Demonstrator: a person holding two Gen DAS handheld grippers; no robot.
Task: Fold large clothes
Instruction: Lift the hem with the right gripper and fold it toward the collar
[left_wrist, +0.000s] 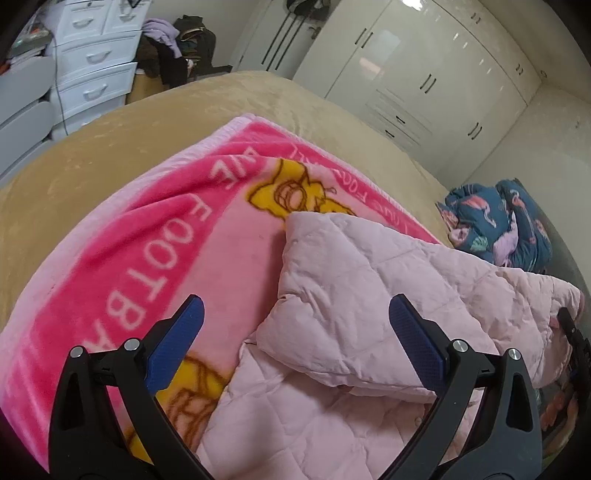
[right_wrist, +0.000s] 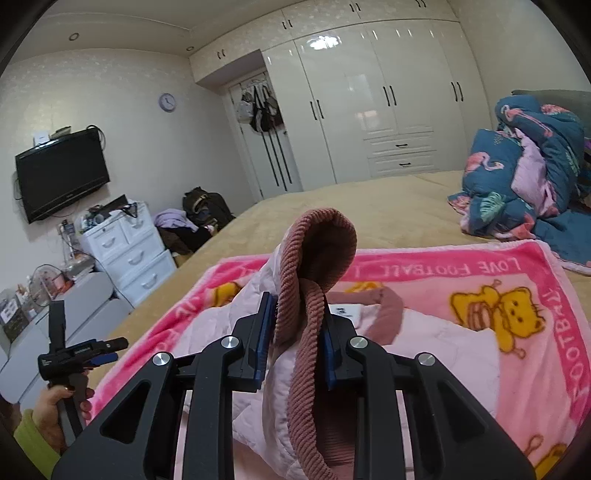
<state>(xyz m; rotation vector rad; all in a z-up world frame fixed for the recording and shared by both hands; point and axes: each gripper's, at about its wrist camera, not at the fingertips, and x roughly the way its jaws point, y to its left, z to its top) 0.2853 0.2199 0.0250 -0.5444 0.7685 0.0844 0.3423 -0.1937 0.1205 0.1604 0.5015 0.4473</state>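
Bedroom scene, two wrist views. Quilted pale pink jacket (left_wrist: 369, 295) lies on a pink cartoon blanket (left_wrist: 155, 236) lettered "LOVE FOOTBALL", spread over a tan bedcover (left_wrist: 122, 133).

Left gripper (left_wrist: 295, 332): jaws spread wide, blue pads (left_wrist: 177, 343) apart, nothing between them. It hangs above the jacket's folded edge where that meets the blanket, pointing down at an angle. In the right wrist view the same tool (right_wrist: 92, 350) shows at lower left, held by a hand (right_wrist: 59, 402) with a yellow-green sleeve (right_wrist: 33, 439).

Right gripper (right_wrist: 295, 343): jaws closed on the jacket's ribbed dusty-pink trim (right_wrist: 314, 258), pads pressing it from both sides. The trim loops up over the fingertips and drapes down toward the camera; pale quilted fabric hangs with it on the left. A white label (right_wrist: 345, 310) shows just behind the pinch, inside what looks like the neck opening. The rest of the jacket lies on the blanket below.

Surroundings: bundled blue flamingo-print duvet (right_wrist: 524, 173) at the far right of the bed, touching the blanket's corner. Glossy white wardrobe (right_wrist: 369, 110) along the back wall, bags hanging on a door (right_wrist: 262, 107) beside it. Wall-mounted television (right_wrist: 62, 173), round clock (right_wrist: 167, 102), white drawer unit (right_wrist: 129, 254), heap of clothes (right_wrist: 192, 225) beside it.
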